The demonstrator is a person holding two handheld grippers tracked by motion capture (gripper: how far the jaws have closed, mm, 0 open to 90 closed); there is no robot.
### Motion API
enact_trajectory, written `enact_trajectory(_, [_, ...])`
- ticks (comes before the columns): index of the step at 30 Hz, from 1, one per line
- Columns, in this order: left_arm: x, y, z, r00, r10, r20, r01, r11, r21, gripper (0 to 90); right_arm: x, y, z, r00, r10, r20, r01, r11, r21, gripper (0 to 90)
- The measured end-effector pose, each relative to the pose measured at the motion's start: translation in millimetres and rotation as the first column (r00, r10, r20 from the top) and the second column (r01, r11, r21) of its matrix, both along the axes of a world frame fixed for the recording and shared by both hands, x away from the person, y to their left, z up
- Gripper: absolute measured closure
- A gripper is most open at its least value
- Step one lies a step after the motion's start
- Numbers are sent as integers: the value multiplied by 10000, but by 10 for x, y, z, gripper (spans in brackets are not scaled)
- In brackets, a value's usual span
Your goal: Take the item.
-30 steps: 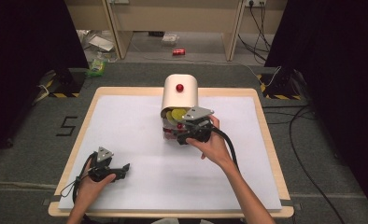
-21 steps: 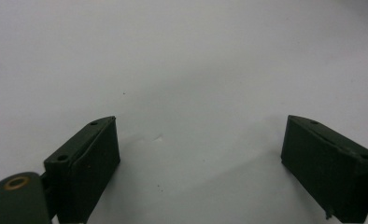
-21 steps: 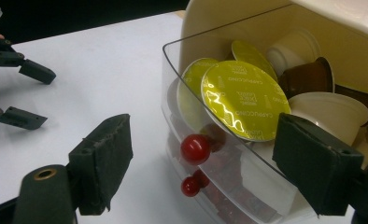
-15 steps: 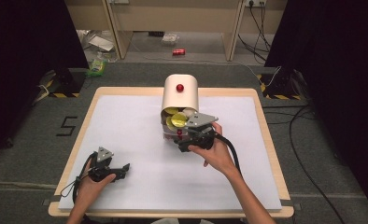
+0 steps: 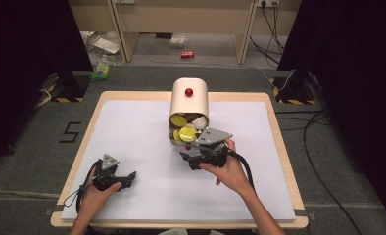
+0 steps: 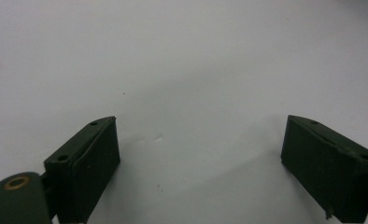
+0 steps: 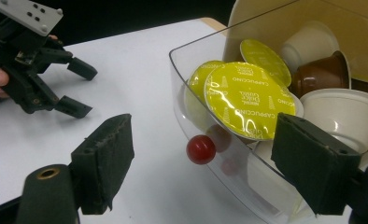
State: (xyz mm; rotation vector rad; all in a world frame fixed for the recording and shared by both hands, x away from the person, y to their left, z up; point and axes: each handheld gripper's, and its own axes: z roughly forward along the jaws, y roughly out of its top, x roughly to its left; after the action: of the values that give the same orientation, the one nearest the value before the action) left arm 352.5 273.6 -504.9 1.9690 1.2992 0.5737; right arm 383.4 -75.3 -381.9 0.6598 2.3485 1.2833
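Observation:
A cream capsule box with a red knob on top stands at the table's far middle. Its clear drawer is pulled out, with a small red knob on the front. Inside lie yellow-lidded capsules, a brown one and white ones; the yellow capsules also show from above. My right gripper is open just in front of the drawer; in its own view the right gripper frames the knob without touching it. My left gripper rests open at the near left, over bare white table.
The white mat covers a wooden table with a raised rim. Beyond the table are cabinet legs, a red can on the floor and cables at the right. The other hand's gripper shows far left in the right gripper view.
The right gripper has drawn back from the drawer front toward the person, and more of the capsules show. The left gripper has stayed where it was.

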Motion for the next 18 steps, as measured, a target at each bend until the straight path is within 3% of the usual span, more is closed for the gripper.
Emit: enact_trajectory(18, [-1,0,0,10000,1,4,-1,10000,-4,109,-231,-20,-72,9991,310,-295,-322,9988,-377,223])
